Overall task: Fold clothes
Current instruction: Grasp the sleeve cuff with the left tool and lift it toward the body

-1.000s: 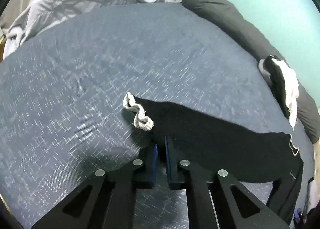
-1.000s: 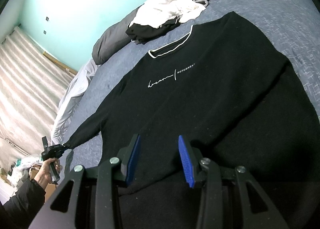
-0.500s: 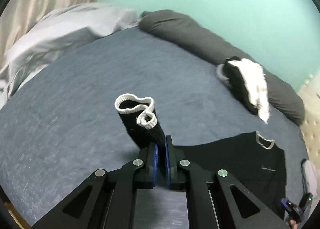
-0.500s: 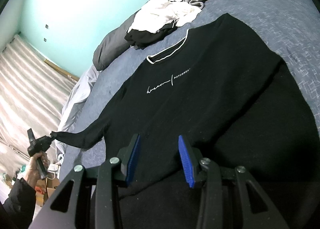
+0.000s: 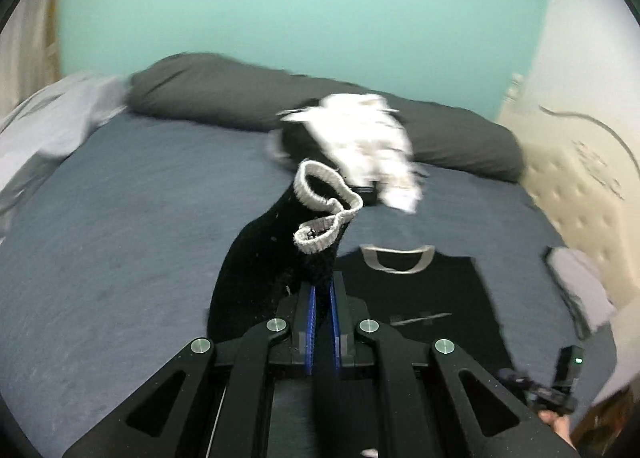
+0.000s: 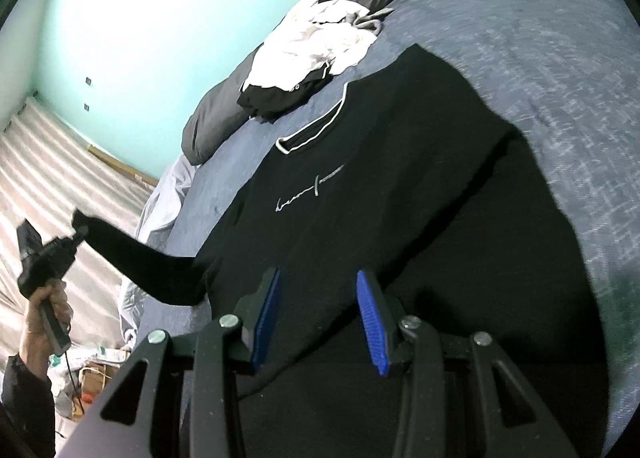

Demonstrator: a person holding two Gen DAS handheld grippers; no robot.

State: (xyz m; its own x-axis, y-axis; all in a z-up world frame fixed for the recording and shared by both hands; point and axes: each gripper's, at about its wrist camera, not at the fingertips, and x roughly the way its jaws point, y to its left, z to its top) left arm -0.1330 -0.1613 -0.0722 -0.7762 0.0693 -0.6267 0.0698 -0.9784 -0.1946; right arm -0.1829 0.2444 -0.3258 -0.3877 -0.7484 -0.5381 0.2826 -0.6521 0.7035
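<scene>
A black sweater with white neck trim and white chest lettering lies flat on the bed. My left gripper is shut on its sleeve, which hangs lifted off the bed, the white cuff curling above the fingers. In the right wrist view a hand holds that left gripper at the far left, the sleeve stretched in the air to the body. My right gripper hovers open over the sweater's lower part, nothing pinched between its blue pads.
A rumpled pile of white and black clothes lies near the dark grey pillows at the bed's far side. A light grey duvet is bunched at the left. A cream tufted headboard stands on the right.
The left gripper has lifted the sleeve off the bed and swung it up and toward the sweater's body, rolling as it went. The right gripper has shifted only slightly.
</scene>
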